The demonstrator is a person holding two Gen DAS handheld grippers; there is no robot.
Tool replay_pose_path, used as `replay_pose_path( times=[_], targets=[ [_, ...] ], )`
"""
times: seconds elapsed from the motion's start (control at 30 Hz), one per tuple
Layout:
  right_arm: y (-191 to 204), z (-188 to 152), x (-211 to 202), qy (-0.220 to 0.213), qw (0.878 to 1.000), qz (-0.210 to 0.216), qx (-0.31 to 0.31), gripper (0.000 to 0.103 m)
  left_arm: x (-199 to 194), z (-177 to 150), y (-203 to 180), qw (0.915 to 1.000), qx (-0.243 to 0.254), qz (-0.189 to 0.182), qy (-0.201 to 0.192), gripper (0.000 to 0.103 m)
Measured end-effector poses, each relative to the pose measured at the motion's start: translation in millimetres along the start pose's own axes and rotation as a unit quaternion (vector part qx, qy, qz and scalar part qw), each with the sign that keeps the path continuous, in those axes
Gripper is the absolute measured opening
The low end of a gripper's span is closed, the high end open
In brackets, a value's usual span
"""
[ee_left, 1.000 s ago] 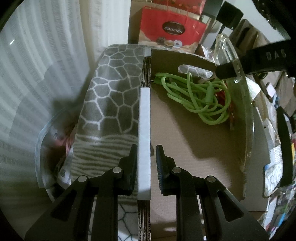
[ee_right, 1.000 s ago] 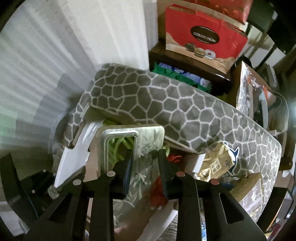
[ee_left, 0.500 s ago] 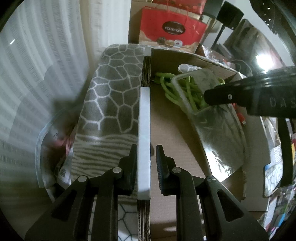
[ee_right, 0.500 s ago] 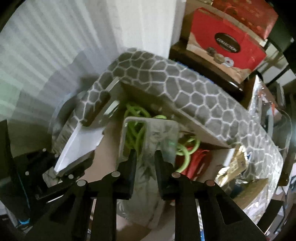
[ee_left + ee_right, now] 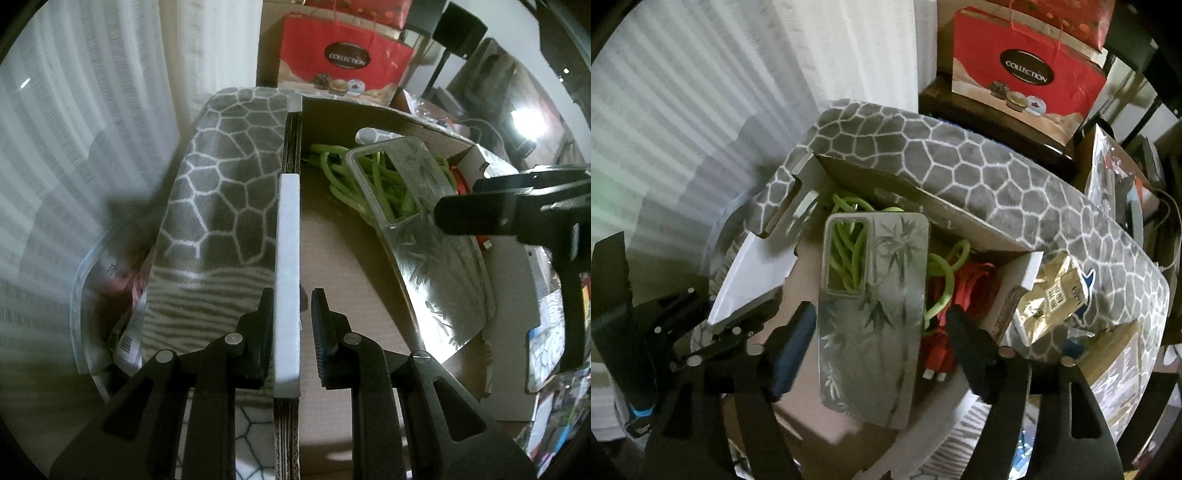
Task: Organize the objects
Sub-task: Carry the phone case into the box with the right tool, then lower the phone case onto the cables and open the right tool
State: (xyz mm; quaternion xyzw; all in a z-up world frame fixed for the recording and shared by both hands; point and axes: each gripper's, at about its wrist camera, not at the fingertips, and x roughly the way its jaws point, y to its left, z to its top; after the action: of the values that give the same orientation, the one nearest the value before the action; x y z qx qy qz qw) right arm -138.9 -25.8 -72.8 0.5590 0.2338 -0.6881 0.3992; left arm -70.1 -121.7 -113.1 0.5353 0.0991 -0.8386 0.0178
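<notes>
As the right hand-held gripper [image 5: 879, 343] has let go, the entry for this moment reads:

Change: the right jaws have just been opening; half a second ago they were pinched on the phone case [image 5: 875, 306], now they stand wide, one each side of it, pads off its edges.

Phone case: clear, bamboo print, camera cut-out at the far end. It lies in the box [image 5: 347, 295], far end propped on the green cord [image 5: 846, 254], near end lower toward the cardboard floor. The left wrist view shows it tilted, not flat.

Green cord: coiled at the far end of the box, partly under the case. A red cable [image 5: 967, 288] lies beside it, to the right.

Left hand-held gripper [image 5: 291, 325]: clenched on the box's near wall [image 5: 288, 280], white strip on top, one finger outside and one inside. Unmoved over the last second; it seems to be steadying the box.

Surround: the box sits on a grey honeycomb blanket [image 5: 229, 184]; a red bag [image 5: 1027, 70] stands beyond.

Task meaning: the case looks delivered, one item sorted. Judged next: lift the right gripper clear without nudging the case.

Risk: the case, propped on the cord, may slide or tip if brushed.
</notes>
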Motion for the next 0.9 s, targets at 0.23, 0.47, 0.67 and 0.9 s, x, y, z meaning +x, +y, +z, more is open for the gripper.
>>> replay_pose_path(
  times=[0.23,0.47,0.67,0.9],
  targets=[
    [13,-6,6,-0.010,1.000,-0.016,-0.006,0.078,1,0,0,1.0000,-0.003,-0.003,0.000,0.017],
    [20,-17,22,0.002,0.999,-0.041,-0.026,0.083,1,0,3,1.0000,-0.005,-0.006,-0.002,0.017],
    [25,-22,32,0.002,0.998,-0.055,-0.038,0.084,1,0,5,1.0000,-0.007,-0.005,-0.001,0.016],
    [29,-23,31,-0.004,0.994,-0.078,-0.073,0.080,1,1,3,0.9999,-0.008,-0.007,-0.001,0.017]
  ],
)
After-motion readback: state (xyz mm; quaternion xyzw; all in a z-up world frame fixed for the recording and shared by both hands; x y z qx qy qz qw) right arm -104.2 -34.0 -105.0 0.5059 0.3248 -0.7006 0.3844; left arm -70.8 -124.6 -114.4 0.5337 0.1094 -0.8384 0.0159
